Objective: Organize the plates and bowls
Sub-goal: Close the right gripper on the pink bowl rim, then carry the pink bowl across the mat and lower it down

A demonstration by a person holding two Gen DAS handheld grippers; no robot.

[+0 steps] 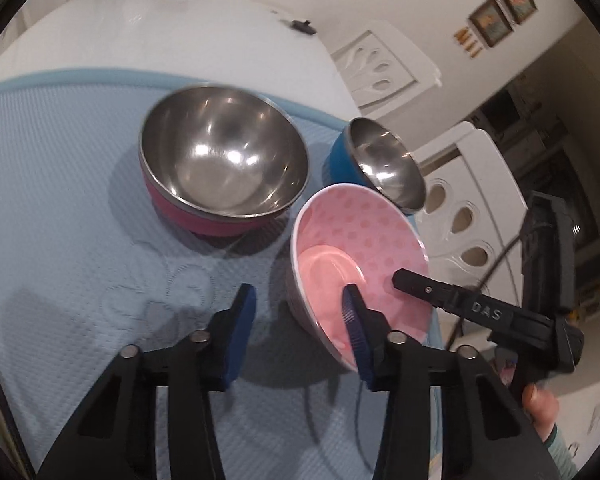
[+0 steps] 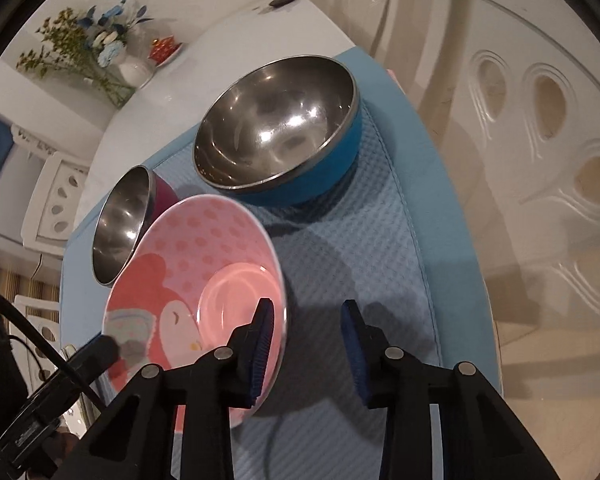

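free: blue mat [image 1: 60, 200] left | blocked: three bowls right

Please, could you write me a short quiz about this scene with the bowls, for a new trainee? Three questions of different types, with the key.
1. How many bowls stand on the blue mat?
2. True or false: the pink bowl is nested inside the magenta bowl.
3. Fill in: the left tongs and the right tongs each have one finger inside the ___ bowl and one outside.

Key: 1. three; 2. false, they stand side by side; 3. pink.
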